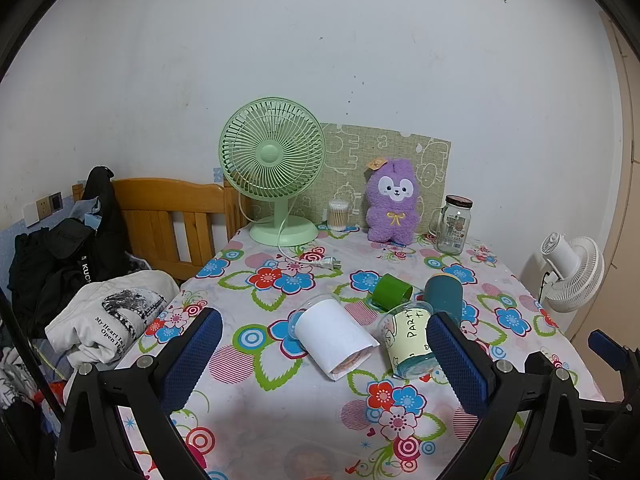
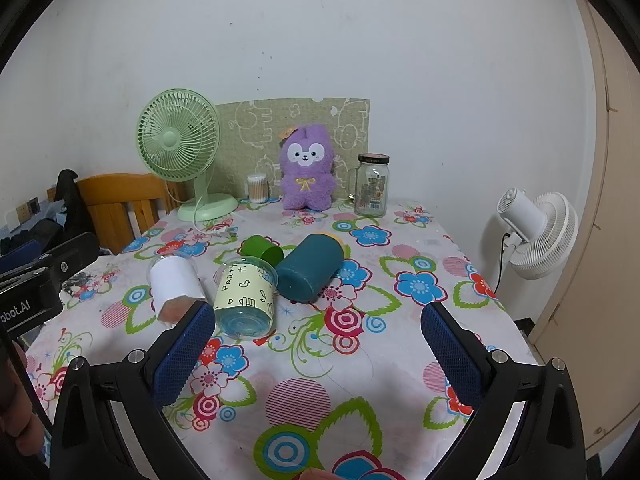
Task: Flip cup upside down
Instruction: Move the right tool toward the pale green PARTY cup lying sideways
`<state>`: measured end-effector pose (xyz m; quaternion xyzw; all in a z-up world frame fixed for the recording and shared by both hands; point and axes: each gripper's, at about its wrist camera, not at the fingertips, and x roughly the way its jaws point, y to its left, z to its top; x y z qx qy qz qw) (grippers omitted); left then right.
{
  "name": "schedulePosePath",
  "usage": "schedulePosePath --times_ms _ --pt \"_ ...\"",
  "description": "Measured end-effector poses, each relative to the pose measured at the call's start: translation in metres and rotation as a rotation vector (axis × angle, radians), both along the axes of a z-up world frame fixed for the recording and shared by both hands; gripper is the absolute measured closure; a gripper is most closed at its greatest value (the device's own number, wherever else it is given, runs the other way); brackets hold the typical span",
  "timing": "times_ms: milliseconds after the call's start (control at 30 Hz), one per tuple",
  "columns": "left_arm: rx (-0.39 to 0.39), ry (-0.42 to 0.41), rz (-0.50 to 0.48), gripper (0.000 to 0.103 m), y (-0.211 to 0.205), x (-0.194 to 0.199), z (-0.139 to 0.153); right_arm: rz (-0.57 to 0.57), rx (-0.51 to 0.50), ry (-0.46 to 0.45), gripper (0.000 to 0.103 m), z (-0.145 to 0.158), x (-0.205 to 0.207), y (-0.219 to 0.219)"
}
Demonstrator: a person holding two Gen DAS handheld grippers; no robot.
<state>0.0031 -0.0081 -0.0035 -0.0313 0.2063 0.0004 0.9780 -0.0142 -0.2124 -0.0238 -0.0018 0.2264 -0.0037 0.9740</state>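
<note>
Four cups lay on their sides on the desk; none was flipped yet and neither gripper held anything.

Left gripper [image 1: 324, 354] and right gripper [image 2: 318, 344] were both wide open. The "PARTY" cup [image 2: 246, 298] lay just ahead of the right gripper's left finger, the white cup [image 1: 334, 334] ahead of the left gripper, the teal cup [image 2: 310, 266] and green cup [image 2: 262, 248] beyond. The left gripper's body read "obot.AI".

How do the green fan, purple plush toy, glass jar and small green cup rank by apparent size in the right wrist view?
1. green fan
2. purple plush toy
3. glass jar
4. small green cup
The cup lies nearer the camera, yet looks smallest.
</note>
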Motion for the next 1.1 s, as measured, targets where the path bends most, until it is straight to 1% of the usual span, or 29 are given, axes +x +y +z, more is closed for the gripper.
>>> schedulePosePath --times_ms 1100 --pt "-0.005 0.009 0.003 0.000 -0.001 0.002 -0.004 0.007 -0.014 0.026 0.000 -0.001 0.010 0.008"
